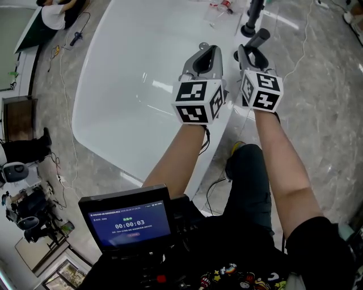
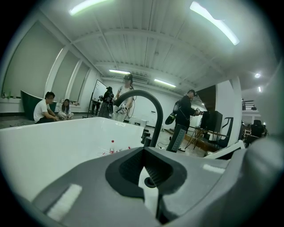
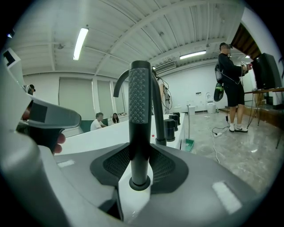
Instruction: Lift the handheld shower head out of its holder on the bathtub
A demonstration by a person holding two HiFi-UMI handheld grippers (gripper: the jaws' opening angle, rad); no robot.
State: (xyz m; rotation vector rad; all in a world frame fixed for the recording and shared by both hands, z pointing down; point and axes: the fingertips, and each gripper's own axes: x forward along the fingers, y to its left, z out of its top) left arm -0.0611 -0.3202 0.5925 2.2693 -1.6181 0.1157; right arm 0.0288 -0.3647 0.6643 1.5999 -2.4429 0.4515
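The handheld shower head (image 3: 139, 119), a dark slim stick with a dotted face, stands upright in its round holder (image 3: 140, 183) on the white bathtub's rim (image 3: 111, 135). My right gripper (image 3: 140, 166) is open, one jaw on each side of the stick's lower part, with small gaps showing. In the head view the shower head (image 1: 258, 38) rises just past the right gripper (image 1: 251, 55). My left gripper (image 1: 205, 54) hovers over the tub rim beside it, shut and empty (image 2: 148, 173). The shower head (image 2: 177, 137) appears to its right.
A dark arched faucet (image 1: 252, 17) and round knobs (image 3: 170, 128) stand on the rim behind the shower head. A small bottle (image 2: 112, 146) lies in the tub (image 1: 125, 73). Cables run over the marble floor (image 1: 317, 96). A screen (image 1: 127, 224) sits at my chest. People stand beyond.
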